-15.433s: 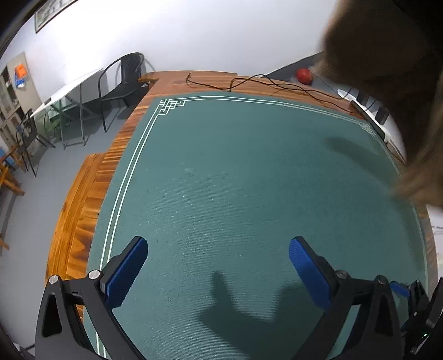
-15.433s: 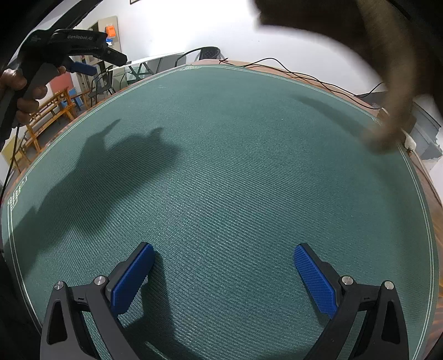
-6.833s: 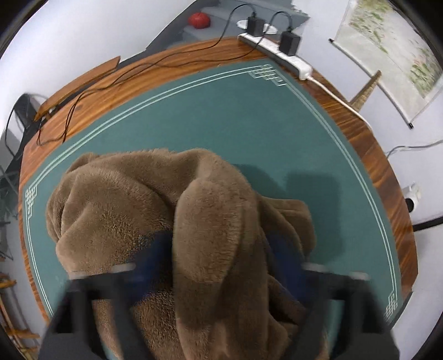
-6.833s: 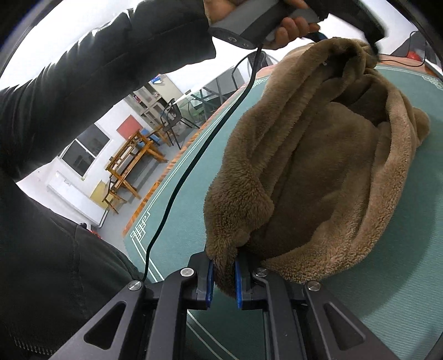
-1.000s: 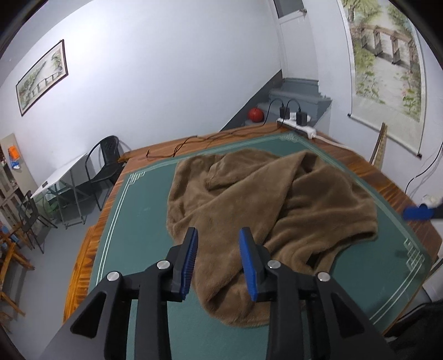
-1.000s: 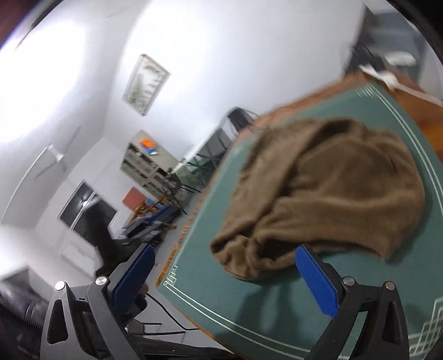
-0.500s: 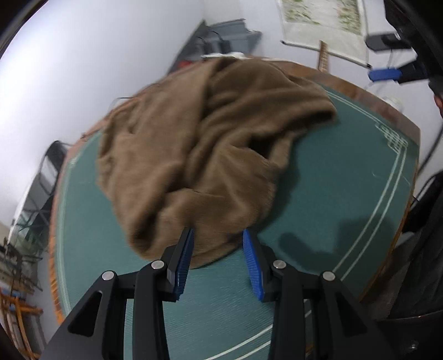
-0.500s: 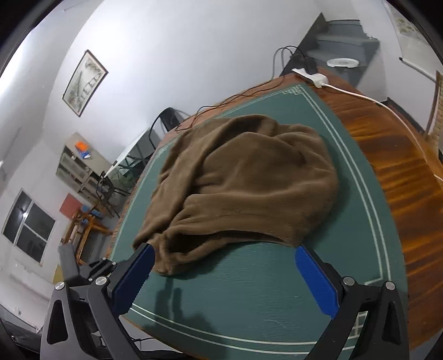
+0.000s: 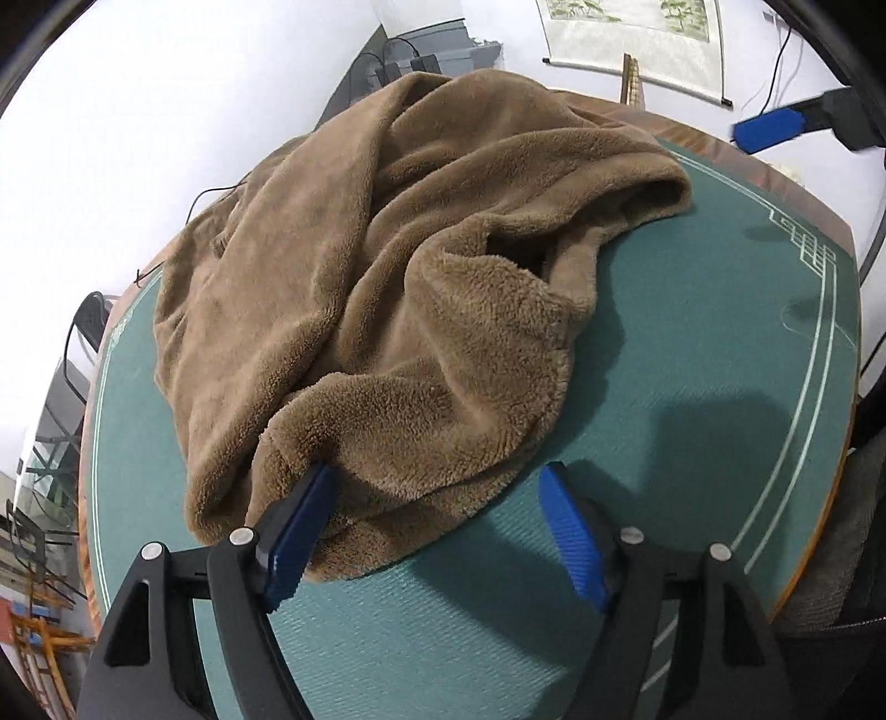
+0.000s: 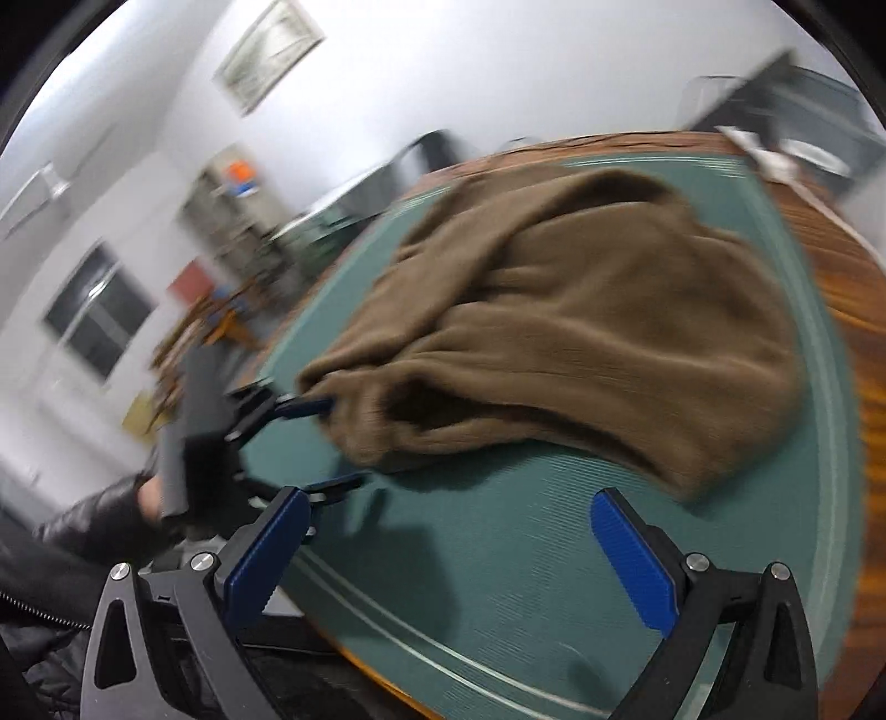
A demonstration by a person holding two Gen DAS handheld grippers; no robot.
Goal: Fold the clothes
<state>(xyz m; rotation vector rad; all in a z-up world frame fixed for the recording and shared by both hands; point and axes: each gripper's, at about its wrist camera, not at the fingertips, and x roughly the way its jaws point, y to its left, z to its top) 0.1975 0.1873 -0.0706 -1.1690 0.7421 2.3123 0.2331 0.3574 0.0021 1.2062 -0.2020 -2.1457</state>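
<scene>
A brown fleece garment (image 9: 398, 288) lies crumpled in a heap on the green table mat (image 9: 692, 387). My left gripper (image 9: 437, 531) is open at the garment's near edge; its left finger (image 9: 296, 526) is tucked under a fold, its right finger (image 9: 573, 534) is on bare mat. In the blurred right wrist view the garment (image 10: 581, 332) lies ahead, and my right gripper (image 10: 451, 559) is open and empty above the mat's near corner. The left gripper (image 10: 310, 437) shows there at the garment's left end. One blue fingertip of the right gripper (image 9: 769, 128) shows at the upper right of the left wrist view.
The wooden table rim (image 10: 853, 288) runs around the mat. A black cable (image 9: 216, 194) lies behind the garment. A wall scroll (image 9: 631, 33) hangs beyond the table. Chairs and shelves (image 10: 243, 221) stand in the room to the left. The person's black sleeve (image 10: 72, 531) is near the table corner.
My left gripper has opened wider and moved in against the garment's near edge, its left finger now under a fold. My right gripper has swung left, giving a blurred view.
</scene>
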